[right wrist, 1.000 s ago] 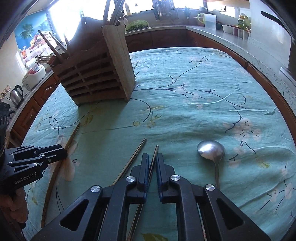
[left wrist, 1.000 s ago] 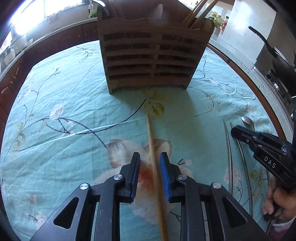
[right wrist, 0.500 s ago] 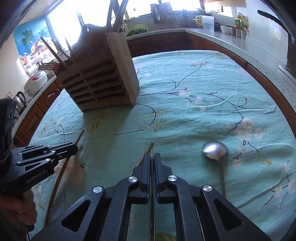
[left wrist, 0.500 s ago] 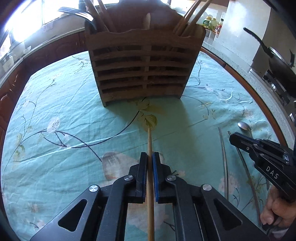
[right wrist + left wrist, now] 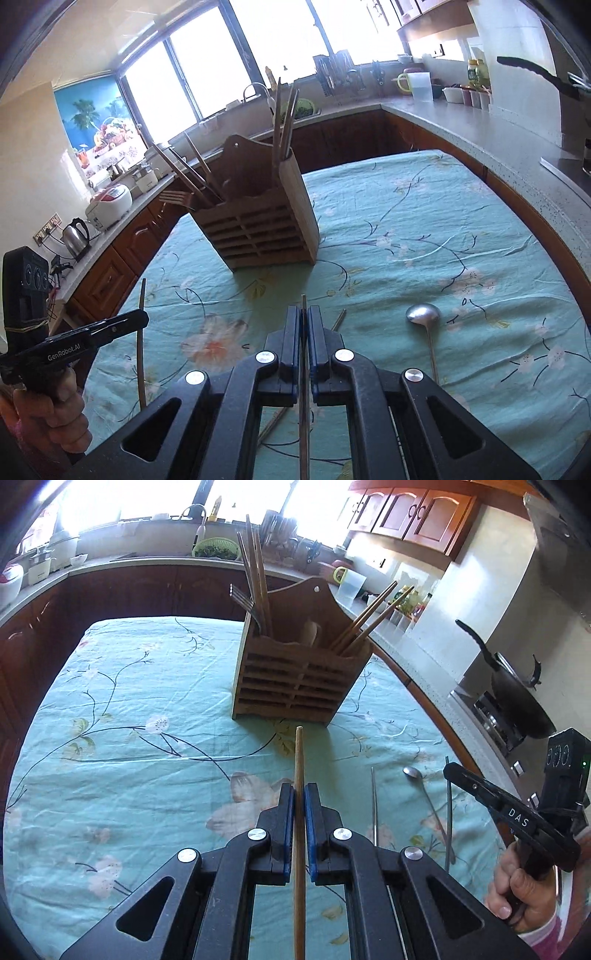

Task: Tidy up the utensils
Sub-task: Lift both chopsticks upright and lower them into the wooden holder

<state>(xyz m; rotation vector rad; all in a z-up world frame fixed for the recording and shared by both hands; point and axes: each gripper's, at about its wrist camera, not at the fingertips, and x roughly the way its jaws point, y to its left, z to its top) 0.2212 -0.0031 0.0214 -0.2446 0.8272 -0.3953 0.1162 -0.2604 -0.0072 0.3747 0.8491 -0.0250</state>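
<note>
**Both tongs hold a chopstick; the holder waits ahead**

Your left tongs [image 5: 299, 794] are clamped on a long pale wooden chopstick [image 5: 299, 753], lifted off the cloth and pointing toward the slatted brown wooden utensil holder [image 5: 295, 686]. Your right tongs [image 5: 303, 317] are clamped on a thin grey metal chopstick [image 5: 303, 301], also raised and aimed at the holder.

The holder stands toward the far edge of the worktop, which is covered by a teal floral tablecloth [image 5: 129, 738]. It already contains several wooden chopsticks, a fork and a pale spoon, so part of the sorting looks done.

Still lying on the cloth near the right edge are a long-handled metal spoon [image 5: 423, 315] and another metal chopstick [image 5: 374, 805]. These, and the two held pieces, remain to be stowed.
</note>
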